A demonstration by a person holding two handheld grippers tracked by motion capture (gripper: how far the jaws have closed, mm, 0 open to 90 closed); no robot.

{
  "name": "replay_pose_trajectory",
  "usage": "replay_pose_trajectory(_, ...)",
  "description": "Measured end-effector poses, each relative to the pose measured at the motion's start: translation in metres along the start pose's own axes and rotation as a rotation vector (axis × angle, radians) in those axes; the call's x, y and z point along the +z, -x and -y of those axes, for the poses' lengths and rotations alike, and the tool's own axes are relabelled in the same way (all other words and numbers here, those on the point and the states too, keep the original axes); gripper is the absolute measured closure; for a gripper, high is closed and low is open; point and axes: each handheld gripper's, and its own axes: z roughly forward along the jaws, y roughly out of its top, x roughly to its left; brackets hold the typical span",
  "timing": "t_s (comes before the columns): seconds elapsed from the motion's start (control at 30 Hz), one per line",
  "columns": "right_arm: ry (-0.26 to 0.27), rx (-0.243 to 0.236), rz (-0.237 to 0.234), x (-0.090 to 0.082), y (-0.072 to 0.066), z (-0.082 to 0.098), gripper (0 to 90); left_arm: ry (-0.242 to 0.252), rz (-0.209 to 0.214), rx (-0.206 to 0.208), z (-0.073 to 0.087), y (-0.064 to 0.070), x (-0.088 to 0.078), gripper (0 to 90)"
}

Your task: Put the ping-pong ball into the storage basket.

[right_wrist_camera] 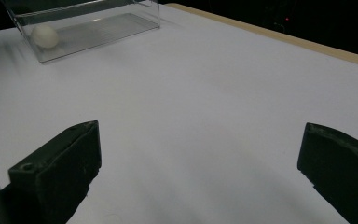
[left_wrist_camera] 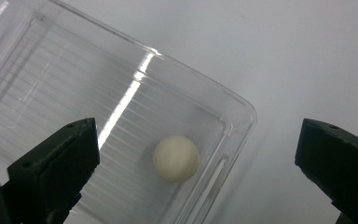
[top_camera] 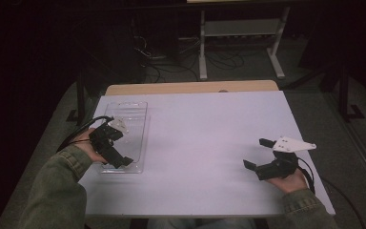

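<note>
The left hand-held gripper [top_camera: 124, 143] hangs over the near end of a clear plastic tray [top_camera: 138, 114] on the white desk [top_camera: 209, 133], jaws wide apart and empty. A white ball [left_wrist_camera: 175, 158] lies in the tray's corner. The right hand-held gripper [top_camera: 256, 153] hovers well apart, jaws spread, holding nothing.

Olive sleeves [top_camera: 57, 191]; blk fingers [left_wrist_camera: 56, 163]; grey plate [top_camera: 293, 144]

Dim room, dark surroundings; the white table [top_camera: 195, 143] is evenly lit. A glare streak crosses the clear tray [left_wrist_camera: 130, 93]. Near jaws are soft-edged.
</note>
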Motion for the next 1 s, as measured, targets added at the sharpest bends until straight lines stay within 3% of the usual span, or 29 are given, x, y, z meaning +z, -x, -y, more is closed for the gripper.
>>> replay_pose_trajectory(0.53,-0.007,-0.003,-0.001,0.001,-0.001,0.0,0.0,0.091,-0.004,-0.022,0.024,0.013,0.0,0.0)
replay_pose_trajectory(1.0,-0.007,-0.002,0.001,0.001,-0.001,0.0,0.0,0.127,-0.024,-0.024,0.035,0.024,0.0,0.0)
